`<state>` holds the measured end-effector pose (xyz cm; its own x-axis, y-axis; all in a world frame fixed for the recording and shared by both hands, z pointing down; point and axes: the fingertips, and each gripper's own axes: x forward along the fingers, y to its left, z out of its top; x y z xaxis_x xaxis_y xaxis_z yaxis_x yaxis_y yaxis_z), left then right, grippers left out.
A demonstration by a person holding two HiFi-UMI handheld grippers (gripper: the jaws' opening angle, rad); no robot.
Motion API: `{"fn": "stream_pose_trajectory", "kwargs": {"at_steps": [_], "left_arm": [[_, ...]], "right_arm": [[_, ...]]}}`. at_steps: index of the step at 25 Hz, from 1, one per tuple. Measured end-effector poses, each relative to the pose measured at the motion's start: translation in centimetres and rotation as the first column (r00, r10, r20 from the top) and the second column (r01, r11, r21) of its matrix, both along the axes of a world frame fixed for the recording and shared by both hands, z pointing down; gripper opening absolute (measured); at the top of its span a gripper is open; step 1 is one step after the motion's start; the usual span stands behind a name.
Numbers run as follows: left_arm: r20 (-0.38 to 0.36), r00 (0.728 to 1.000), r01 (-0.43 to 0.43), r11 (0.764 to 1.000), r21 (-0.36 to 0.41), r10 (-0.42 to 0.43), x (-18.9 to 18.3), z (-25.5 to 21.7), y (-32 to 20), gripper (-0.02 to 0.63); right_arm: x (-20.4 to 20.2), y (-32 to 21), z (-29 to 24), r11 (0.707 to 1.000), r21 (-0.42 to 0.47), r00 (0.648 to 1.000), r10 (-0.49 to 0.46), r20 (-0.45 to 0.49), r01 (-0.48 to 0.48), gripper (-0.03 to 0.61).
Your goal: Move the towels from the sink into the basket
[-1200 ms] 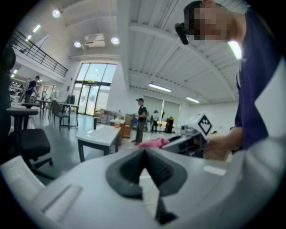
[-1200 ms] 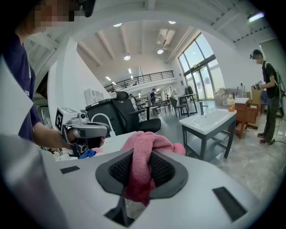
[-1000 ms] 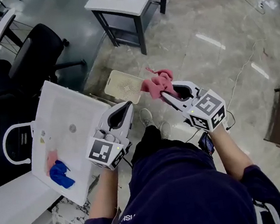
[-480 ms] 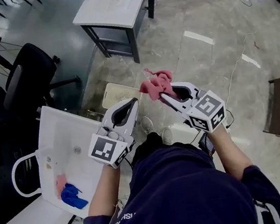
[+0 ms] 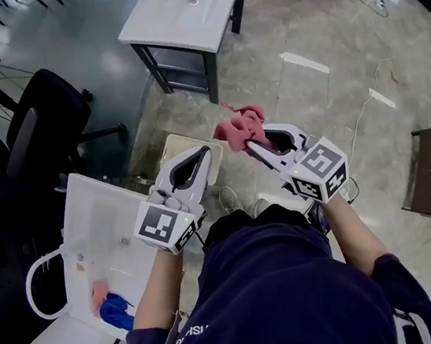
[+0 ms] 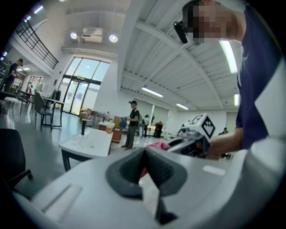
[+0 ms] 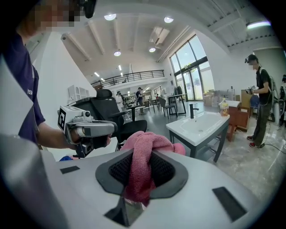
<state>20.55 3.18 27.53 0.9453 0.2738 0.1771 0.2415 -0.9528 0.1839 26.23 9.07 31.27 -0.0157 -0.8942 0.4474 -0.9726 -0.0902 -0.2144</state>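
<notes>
The right gripper (image 5: 250,145) clamped a pink towel (image 5: 240,128) at one o'clock of the basket (image 5: 173,145). The left gripper (image 5: 200,158) was closed, empty. A blue towel (image 5: 117,310), perhaps beside a pink cloth (image 5: 99,293), lay in the sink (image 5: 99,223) at seven o'clock.

The left gripper (image 6: 144,157) has its dark-padded jaws pressed together with nothing between them. Just beyond their tip, the right gripper (image 6: 175,144), carried in a hand (image 6: 221,146), grips a pink towel (image 6: 157,145). Farther off stand a white washstand (image 6: 87,141) with a dark faucet and a person in dark clothes (image 6: 132,123). A black chair (image 6: 11,156) sits at the left edge
</notes>
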Motion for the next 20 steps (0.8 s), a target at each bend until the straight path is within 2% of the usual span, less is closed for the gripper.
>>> {"fn": "stream_pose_trajectory", "kwargs": {"at_steps": [4,12,16,20], "left_arm": [[-0.005,0.999,0.039,0.999,-0.006,-0.039,-0.3,-0.2,-2.0,0.002],[-0.001,0.985,0.172,0.985,-0.012,-0.172,-0.6,0.1,-5.8,0.002],[0.008,0.967,0.256,0.967,-0.005,-0.256,-0.1,0.5,-7.1,0.002],[0.026,0.938,0.347,0.938,-0.005,-0.347,1.1,1.3,-7.9,0.002]], "right_arm": [[0.3,-2.4,-0.2,0.999,-0.003,0.999,-0.034,-0.007,0.034,0.083],[1.2,-5.8,-0.6,0.991,-0.003,0.991,-0.135,-0.021,0.135,0.083],[2.1,-8.0,-0.3,0.975,0.001,0.975,-0.220,-0.021,0.220,0.083],[3.3,-9.5,0.5,0.951,0.003,0.951,-0.308,-0.010,0.309,0.083]]}}
